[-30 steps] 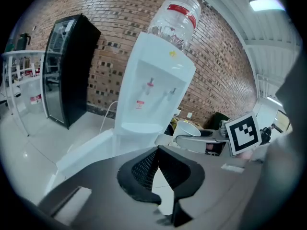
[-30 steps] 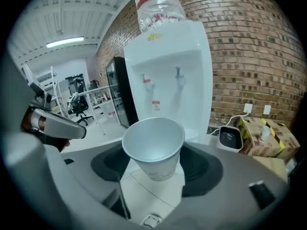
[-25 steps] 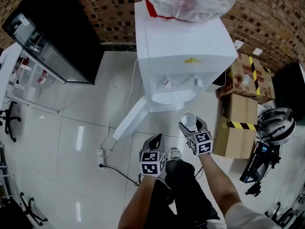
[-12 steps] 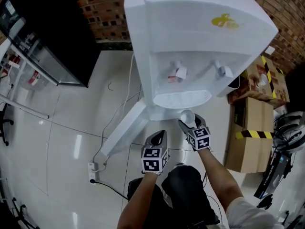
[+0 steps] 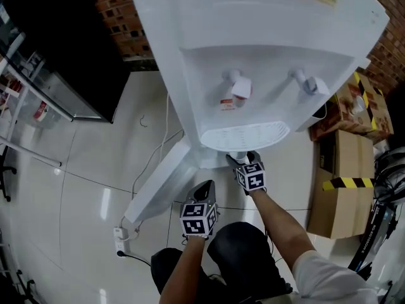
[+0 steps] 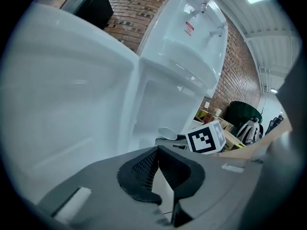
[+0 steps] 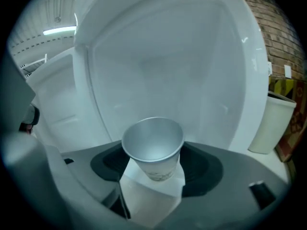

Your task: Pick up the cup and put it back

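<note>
A small empty paper cup (image 7: 153, 145) stands upright between the black pads of my right gripper (image 7: 153, 153), which is shut on it. In the head view my right gripper (image 5: 242, 159) sits just under the drip tray (image 5: 243, 135) of the white water dispenser (image 5: 253, 30), which hides most of the cup. Ahead of the cup is a white recessed wall of the dispenser (image 7: 163, 61). My left gripper (image 5: 205, 186) hangs lower and to the left, shut on nothing. In the left gripper view its tips (image 6: 158, 150) meet, and the cup's rim (image 6: 168, 133) shows beyond them.
Two taps (image 5: 237, 86) (image 5: 307, 81) stick out above the drip tray. A white door panel (image 5: 158, 182) slants out from the dispenser's base at left. Cardboard boxes with yellow-black tape (image 5: 345, 195) stand at right. A power strip and cable (image 5: 119, 236) lie on the tiled floor.
The dispenser has grown larger and nearer in the head view. My right gripper has carried the cup forward to under the drip tray. The left gripper has kept its place beside it.
</note>
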A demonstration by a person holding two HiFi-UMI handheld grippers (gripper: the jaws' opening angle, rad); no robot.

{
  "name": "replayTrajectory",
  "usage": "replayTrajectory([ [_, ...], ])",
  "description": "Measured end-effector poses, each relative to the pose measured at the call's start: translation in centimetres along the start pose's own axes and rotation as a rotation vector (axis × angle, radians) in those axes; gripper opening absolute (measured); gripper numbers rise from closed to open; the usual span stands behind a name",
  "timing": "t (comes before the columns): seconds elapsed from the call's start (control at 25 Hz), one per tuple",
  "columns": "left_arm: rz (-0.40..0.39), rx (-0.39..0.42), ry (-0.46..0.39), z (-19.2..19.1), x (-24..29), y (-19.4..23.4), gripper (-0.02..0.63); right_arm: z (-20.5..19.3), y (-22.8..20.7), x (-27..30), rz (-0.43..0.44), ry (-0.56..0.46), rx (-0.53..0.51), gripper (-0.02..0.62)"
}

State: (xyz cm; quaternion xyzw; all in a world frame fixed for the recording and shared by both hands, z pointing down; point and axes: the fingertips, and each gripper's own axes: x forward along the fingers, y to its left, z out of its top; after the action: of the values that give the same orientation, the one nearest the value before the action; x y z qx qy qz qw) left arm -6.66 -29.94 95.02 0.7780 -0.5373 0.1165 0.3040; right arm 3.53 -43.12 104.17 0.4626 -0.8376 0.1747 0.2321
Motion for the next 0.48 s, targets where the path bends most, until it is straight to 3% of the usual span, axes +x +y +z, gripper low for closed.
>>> replayTrajectory([
  [0.48,0.064,-0.042,-0.029,-0.7,-0.6,3.7,0.003,-0.1,-0.7,5.0,-0.024,-0.004,0.020,0.336],
])
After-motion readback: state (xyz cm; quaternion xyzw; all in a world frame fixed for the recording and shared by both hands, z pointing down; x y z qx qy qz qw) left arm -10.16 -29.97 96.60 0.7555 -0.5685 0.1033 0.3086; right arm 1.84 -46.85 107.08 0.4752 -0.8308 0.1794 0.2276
